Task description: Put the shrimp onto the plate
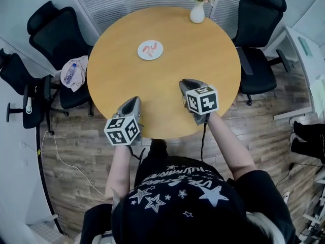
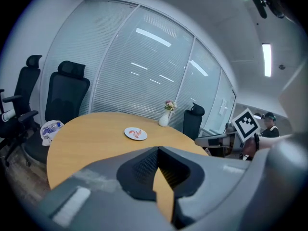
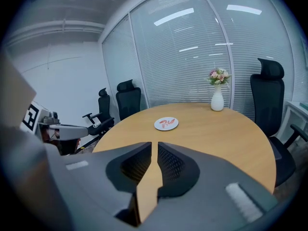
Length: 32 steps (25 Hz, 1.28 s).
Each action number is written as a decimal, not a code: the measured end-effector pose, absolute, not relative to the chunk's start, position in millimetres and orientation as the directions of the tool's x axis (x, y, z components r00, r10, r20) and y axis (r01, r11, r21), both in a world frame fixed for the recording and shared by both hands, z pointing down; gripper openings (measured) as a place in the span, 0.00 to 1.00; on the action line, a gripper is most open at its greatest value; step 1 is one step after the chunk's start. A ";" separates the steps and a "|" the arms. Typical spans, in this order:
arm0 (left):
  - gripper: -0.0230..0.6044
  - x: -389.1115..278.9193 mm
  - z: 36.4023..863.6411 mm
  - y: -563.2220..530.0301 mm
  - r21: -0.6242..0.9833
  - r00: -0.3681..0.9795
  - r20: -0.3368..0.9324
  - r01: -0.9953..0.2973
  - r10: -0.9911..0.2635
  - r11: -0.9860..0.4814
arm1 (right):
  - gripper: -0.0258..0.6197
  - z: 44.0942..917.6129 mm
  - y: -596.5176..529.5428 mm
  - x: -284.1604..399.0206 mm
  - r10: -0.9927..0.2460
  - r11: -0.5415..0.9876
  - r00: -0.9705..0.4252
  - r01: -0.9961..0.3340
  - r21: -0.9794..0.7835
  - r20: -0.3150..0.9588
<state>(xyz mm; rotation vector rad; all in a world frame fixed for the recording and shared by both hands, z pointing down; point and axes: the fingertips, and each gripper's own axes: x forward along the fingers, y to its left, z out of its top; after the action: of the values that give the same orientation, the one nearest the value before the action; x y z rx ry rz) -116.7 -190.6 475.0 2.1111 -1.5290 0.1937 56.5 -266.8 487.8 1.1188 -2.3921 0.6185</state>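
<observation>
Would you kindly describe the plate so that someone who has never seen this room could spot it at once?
Start at the round wooden table; toward its far side, left of the white flower vase, lies a small white plate. It is the only flat dish there, with pinkish shrimp on it.

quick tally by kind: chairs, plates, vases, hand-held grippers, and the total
chairs: 3
plate: 1
vase: 1
hand-held grippers: 2
total: 7
</observation>
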 end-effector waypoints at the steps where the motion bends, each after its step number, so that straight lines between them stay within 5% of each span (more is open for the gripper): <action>1: 0.04 -113.1 473.2 -184.2 0.325 0.352 0.404 -0.918 -0.844 -0.227 | 0.10 485.9 -260.0 60.5 -0.601 0.577 -0.586 -0.789 -0.212 0.544; 32: 0.04 -15.0 444.1 -45.9 0.282 0.378 0.393 -0.917 -0.838 -0.282 | 0.04 462.7 -95.8 154.4 -0.614 0.582 -0.636 -0.765 -0.277 0.466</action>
<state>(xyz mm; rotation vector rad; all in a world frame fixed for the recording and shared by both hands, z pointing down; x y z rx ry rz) -15.0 -45.9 444.1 2.1837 -1.5118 0.2305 154.4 -95.8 462.7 1.1247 -2.4950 0.6601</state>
